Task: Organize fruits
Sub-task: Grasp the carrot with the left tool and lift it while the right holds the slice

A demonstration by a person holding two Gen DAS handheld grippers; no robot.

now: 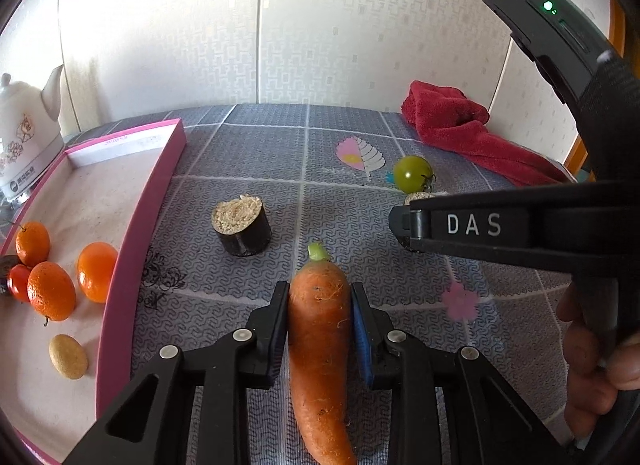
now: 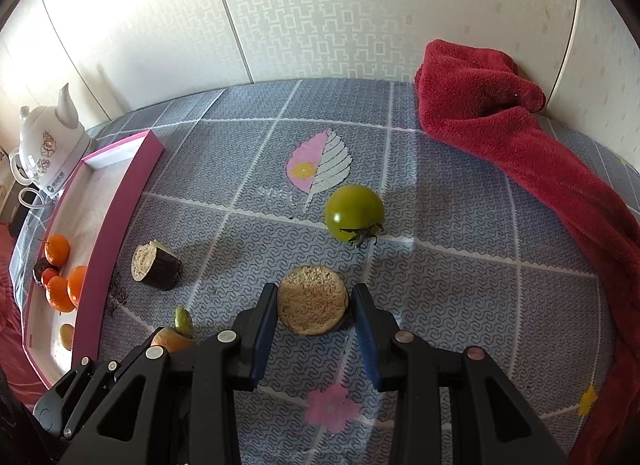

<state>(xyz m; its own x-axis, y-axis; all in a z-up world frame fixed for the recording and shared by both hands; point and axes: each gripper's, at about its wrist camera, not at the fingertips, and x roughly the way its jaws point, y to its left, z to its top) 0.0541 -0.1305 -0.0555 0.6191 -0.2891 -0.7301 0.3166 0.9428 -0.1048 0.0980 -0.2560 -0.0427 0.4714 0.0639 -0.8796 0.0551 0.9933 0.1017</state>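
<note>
a blue patterned tablecloth [image 2: 460,265] covers the table, a red towel [image 2: 520,145] heaped at its far right. at the left edge a pink-walled tray [image 1: 140,233] already holds several oranges [image 1: 96,271], a small red tomato [image 1: 18,283] and a pale oval piece. still outside it: a carrot [image 1: 318,345], pinched between the jaws of the left gripper [image 1: 320,305]; a cut eggplant piece [image 2: 312,299], clamped in the right gripper [image 2: 314,301]; a second eggplant piece [image 1: 240,225] and a green tomato [image 2: 354,213] lying loose. roughly half looks sorted.
</note>
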